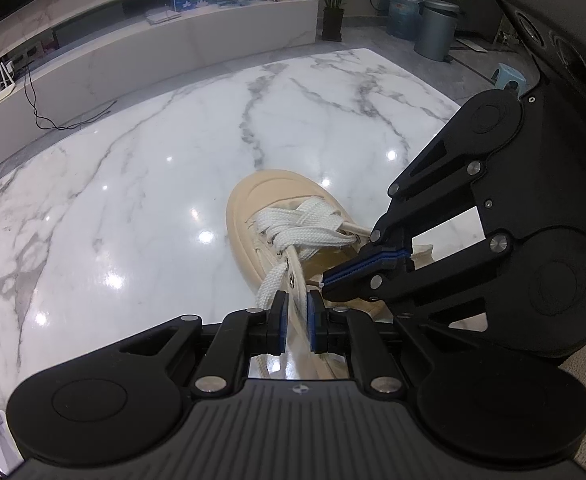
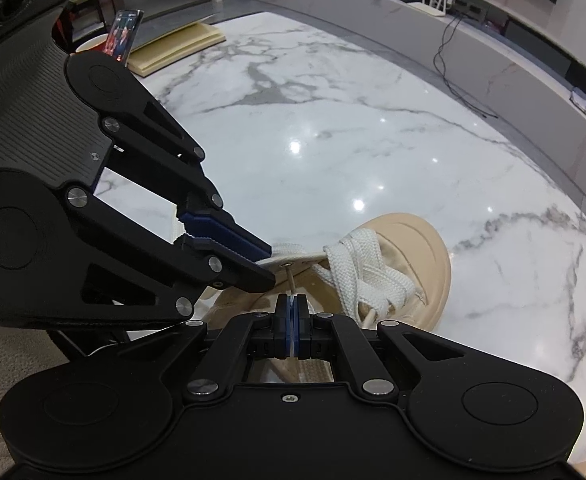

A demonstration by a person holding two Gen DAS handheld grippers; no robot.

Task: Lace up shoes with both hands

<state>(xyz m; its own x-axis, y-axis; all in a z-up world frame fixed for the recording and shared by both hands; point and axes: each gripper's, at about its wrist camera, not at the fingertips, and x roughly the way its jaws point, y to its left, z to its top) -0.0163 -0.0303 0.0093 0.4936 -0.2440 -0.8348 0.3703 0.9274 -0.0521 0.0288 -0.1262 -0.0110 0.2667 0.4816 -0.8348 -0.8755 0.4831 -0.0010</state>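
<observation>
From the left wrist camera, the cream shoe (image 1: 269,220) is lying on the white marble table (image 1: 133,184), its rounded toe pointing away from the camera. The white lace (image 1: 305,224) is crossing the front of the shoe in several flat bands, and one band is running down towards the camera. The left gripper (image 1: 297,322) is clamping the cream eyelet flap (image 1: 298,280) of the shoe, its blue pads pressing on either side of the flap just behind a metal eyelet. To the right of the shoe, the right gripper (image 1: 327,282) is reaching in with its jaws pressed together on something thin and white at the tip.

From the right wrist camera, the shoe (image 2: 413,248) is lying just ahead of the right gripper (image 2: 291,320), toe pointing away to the right. This gripper is pinching a thin white strip, apparently the lace end, between closed pads, right below an eyelet. The left gripper (image 2: 267,264) is coming in from the left of the shoe, gripping the eyelet flap (image 2: 293,262). The bunched lace (image 2: 357,272) is sitting over the shoe's front.
</observation>
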